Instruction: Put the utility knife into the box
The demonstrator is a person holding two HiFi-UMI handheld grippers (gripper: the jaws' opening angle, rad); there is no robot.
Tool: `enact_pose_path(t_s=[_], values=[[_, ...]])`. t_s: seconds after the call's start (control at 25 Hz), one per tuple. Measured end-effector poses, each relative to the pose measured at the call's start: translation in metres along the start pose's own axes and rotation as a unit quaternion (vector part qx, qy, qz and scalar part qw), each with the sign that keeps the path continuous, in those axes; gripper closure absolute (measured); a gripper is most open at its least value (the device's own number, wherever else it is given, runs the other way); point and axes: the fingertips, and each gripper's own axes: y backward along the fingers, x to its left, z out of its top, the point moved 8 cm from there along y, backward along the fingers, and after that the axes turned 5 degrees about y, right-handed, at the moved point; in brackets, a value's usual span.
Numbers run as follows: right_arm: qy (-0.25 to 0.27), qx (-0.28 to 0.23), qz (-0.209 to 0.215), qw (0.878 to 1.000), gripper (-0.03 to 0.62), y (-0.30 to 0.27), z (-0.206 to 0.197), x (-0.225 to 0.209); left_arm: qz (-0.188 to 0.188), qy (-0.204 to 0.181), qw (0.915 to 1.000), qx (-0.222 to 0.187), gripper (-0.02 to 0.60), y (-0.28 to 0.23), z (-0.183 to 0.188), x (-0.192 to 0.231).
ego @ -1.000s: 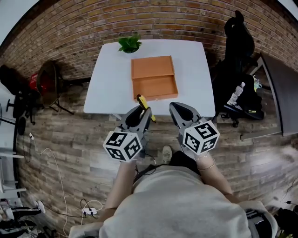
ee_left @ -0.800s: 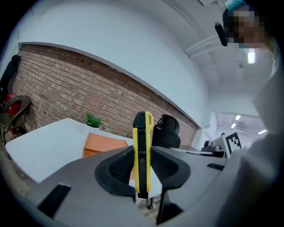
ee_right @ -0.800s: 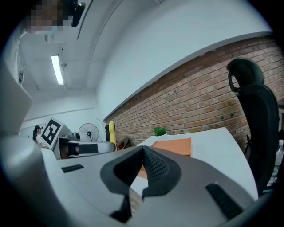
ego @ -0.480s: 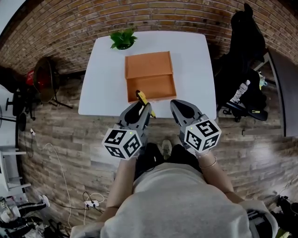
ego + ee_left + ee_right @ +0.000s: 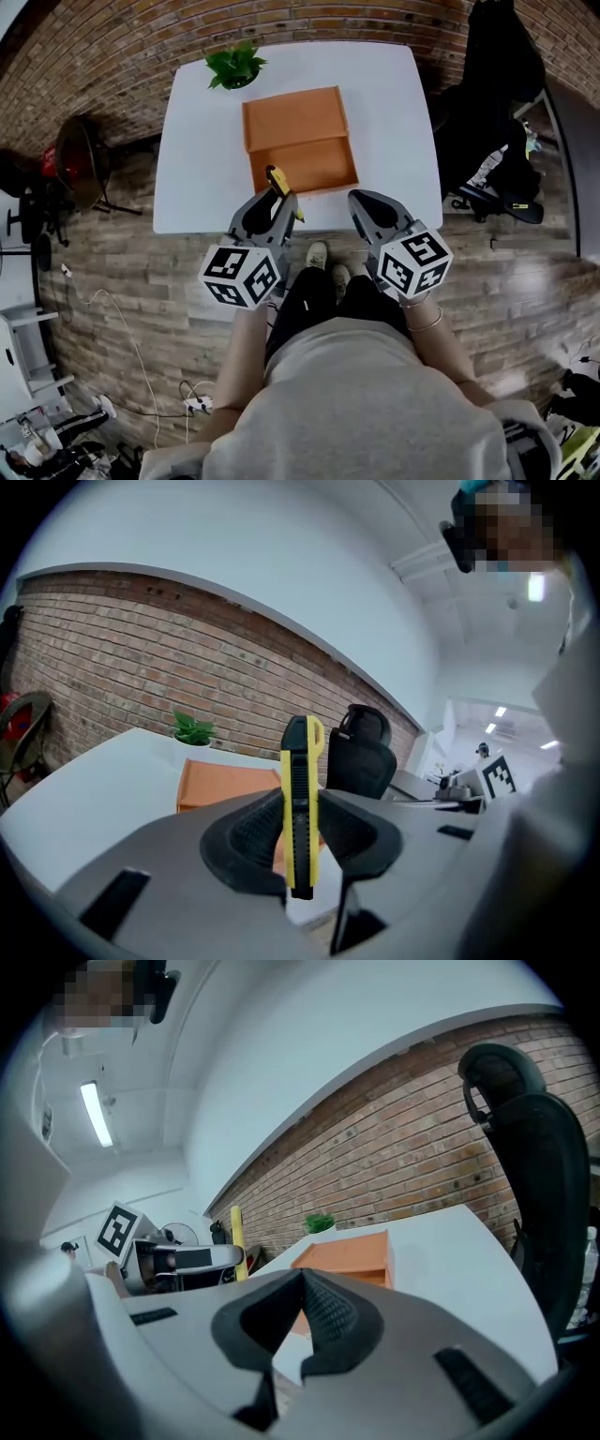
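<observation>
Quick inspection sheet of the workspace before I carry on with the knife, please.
Surface: white table, standing by the brick wall.
Job's things: utility knife upright in the left tool; orange box open on the table, nothing seen inside.
Clutter: potted plant at the table's far left corner.
Tools: left tool shut on the knife; right tool shut, empty.
Cables: power strip with white cable on the floor, left.
Surroundings: brick wall, plank floor, black chair right of the table.

One knife (image 5: 278, 182), one box (image 5: 292, 116), one plant (image 5: 234, 64)
</observation>
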Motion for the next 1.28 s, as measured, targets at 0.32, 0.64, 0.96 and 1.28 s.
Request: enact_pose_path(t_s=[0.32,0.64,0.96,1.28], values=[[-0.017,0.001,-0.03,0.999,0.595,-0.023,0.004,-0.015,-0.046,-0.084,0.9932,0.066,0.468,-0.035,0.023,0.026],[-0.039,-0.008,-0.061,0.997,0.595,-0.031,0.003,-0.029,-0.09,-0.146,0.9766,0.13,0.468,-0.071,0.033,0.043],[-0.068,-0.012,-0.094,0.993,0.595,-0.04,-0.002,-0.05,-0.094,-0.321,0.9169,0.217,0.468,-0.111,0.028,0.049],[-0.086,-0.006,-0.11,0.99,0.595,-0.048,-0.007,-0.065,-0.107,-0.375,0.8626,0.322,0.468,-0.145,-0.009,0.053]])
